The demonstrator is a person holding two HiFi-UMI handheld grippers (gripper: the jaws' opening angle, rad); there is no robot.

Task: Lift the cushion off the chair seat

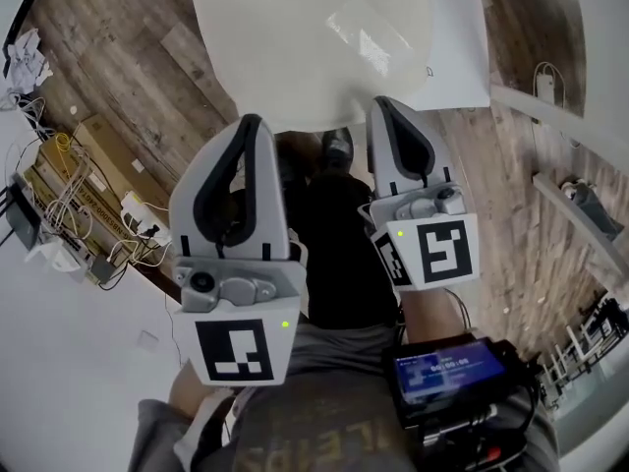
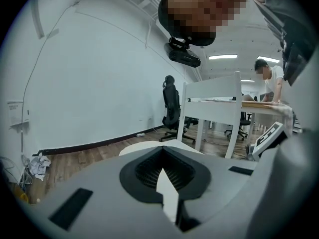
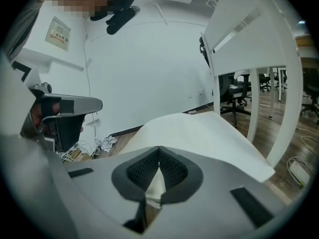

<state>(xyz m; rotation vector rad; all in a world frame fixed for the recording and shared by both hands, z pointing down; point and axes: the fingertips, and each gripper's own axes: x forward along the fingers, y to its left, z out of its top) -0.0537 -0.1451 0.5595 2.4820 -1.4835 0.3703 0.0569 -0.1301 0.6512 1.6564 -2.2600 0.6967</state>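
Cream cushion (image 1: 314, 47) spreads in front of you above the wood floor (image 1: 128, 57). Your left gripper (image 1: 252, 124) and right gripper (image 1: 385, 106) point forward side by side, each with its jaws clamped on the cushion's near edge. A white desk (image 3: 249, 39) stands close on the right, and cables (image 1: 69, 195) crowd the left.

It's an office, folks: a white partitioned desk (image 2: 214, 101), a black swivel chair (image 2: 171, 108) just left of it, another rolling chair (image 2: 242, 126) behind it, a person (image 2: 271, 81) leaning over its far end, and strip lights (image 2: 223, 57) above it.
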